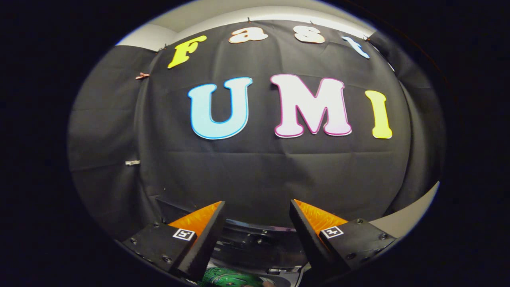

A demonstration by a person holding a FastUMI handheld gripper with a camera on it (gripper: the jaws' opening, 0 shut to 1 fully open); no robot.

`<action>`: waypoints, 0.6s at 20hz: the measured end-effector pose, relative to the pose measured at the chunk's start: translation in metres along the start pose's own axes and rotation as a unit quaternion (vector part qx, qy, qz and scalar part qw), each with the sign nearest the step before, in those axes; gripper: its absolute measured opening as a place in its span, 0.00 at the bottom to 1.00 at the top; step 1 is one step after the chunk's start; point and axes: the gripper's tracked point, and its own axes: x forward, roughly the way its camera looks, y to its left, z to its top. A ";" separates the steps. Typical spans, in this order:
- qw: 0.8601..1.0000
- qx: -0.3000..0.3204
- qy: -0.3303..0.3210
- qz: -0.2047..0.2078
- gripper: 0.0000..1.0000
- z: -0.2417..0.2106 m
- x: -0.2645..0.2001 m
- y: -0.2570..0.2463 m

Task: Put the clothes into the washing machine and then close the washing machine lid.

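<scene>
Black cloth wall (pixel 255 171) fills the background; the gripper (pixel 257 213) points at it, fingers spread wide, holding nothing, with the washer (pixel 255 239) and green clothes (pixel 231 278) below.

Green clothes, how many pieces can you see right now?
1. A green garment lies low between the open fingers, nearer the left finger, in front of the washing machine's dark rim. More may be hidden below the gripper.

The gripper (pixel 257 211) has two wedge-shaped fingers (pixel 207 239) spread apart, ridged on their inner faces. Each sits on a black block with dark screws and a small square black-and-white marker (pixel 184 234).
</scene>
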 end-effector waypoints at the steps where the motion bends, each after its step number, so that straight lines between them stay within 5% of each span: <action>1: 1.000 -0.001 0.007 -0.013 0.98 -0.005 0.004 -0.004; 12: 0.996 -0.004 0.047 -0.076 0.99 -0.025 0.025 -0.034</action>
